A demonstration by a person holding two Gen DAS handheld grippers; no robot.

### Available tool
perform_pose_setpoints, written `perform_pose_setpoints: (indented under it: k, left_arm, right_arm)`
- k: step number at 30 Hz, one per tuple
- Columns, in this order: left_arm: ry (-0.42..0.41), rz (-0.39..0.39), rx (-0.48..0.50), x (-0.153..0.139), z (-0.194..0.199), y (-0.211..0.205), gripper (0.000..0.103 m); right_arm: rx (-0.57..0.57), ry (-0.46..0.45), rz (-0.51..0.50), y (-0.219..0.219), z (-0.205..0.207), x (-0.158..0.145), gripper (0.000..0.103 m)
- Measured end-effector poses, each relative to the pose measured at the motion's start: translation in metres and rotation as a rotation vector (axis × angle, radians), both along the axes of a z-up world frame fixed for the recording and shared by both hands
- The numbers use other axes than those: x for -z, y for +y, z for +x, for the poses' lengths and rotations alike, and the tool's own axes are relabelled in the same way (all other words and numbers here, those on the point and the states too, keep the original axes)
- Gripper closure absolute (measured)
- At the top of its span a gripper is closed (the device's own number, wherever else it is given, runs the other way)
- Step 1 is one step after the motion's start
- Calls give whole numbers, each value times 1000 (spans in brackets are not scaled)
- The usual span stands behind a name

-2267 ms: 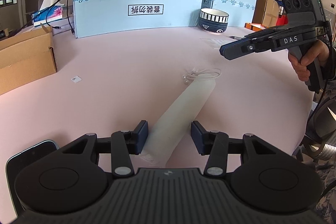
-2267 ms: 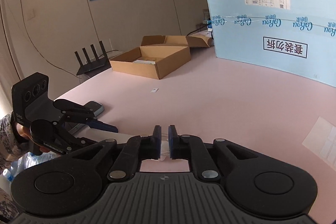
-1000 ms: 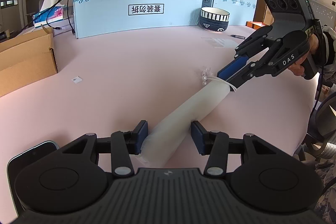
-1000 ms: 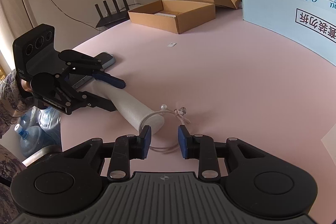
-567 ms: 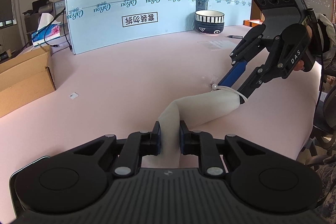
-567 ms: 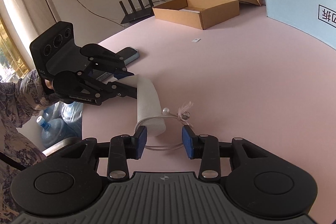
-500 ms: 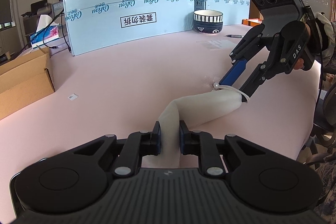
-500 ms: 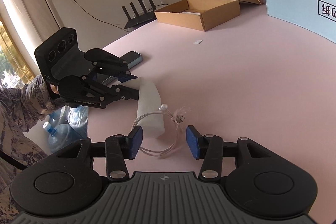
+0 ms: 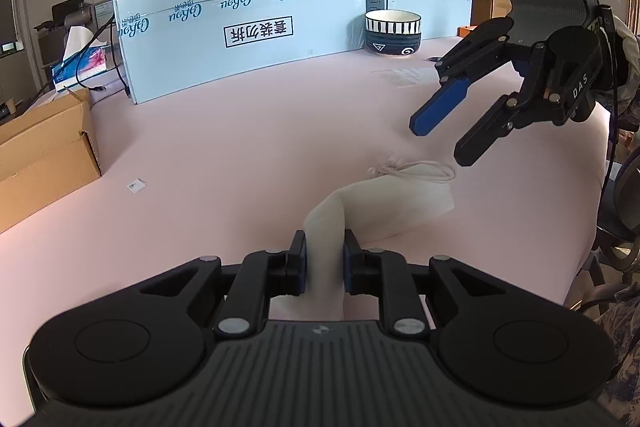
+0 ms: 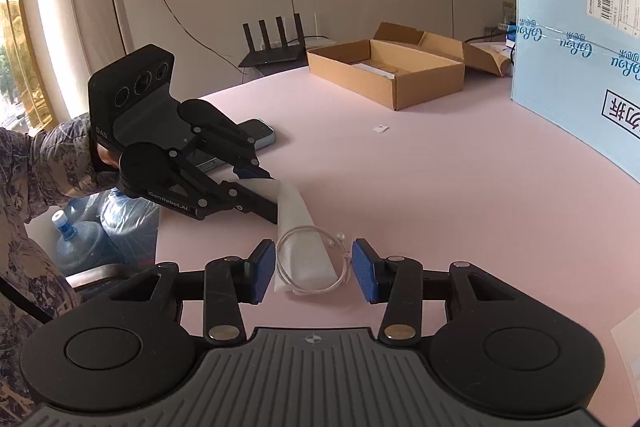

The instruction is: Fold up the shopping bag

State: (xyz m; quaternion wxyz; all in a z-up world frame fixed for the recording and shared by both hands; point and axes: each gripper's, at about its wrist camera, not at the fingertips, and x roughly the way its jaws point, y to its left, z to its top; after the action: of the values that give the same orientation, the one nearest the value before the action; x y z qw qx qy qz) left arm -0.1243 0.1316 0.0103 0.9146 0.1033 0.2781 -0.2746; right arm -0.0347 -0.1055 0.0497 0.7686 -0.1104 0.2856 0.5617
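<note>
Your pink table (image 9: 240, 155) carries the blue carton wall (image 9: 248, 15) along its far edge and a cardboard box (image 9: 44, 135) at the left edge. The rolled white shopping bag (image 9: 400, 203) lies near the table's right edge, bent upward at one end. Your left gripper (image 9: 323, 261) pinches that raised end between its blue pads. Your right gripper (image 10: 314, 269) has its fingers spread wide, held above the bag's other end, which sits between the pads without touching them. The thin cord loop (image 10: 308, 259) circles that end.
</note>
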Motion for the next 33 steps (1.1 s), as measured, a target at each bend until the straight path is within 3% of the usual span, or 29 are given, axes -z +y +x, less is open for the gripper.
perform_pose_setpoints:
  k: [1,4,10,15,18,33]
  left_arm:
    - [-1,1,-1,0,0,0,87]
    - [-12,13,-2,1,-3,-2,87]
    - [-27,30,-7,1,-6,-5,87]
    - [-29,33,-4,1,-7,-5,87]
    - [-30,33,-3,1,-8,-5,87]
    - [-26,20,-5,1,-7,-3,87]
  right_arm:
    - [4,-11,-14,2,1,1,86]
    - [11,-31,-52,9,4,5,92]
    - [-56,3,-80,24,8,10,92]
    - [-73,31,-106,29,13,12,90]
    - [-89,29,-115,32,11,12,75]
    - [-126,-18,-216,45,3,18,71]
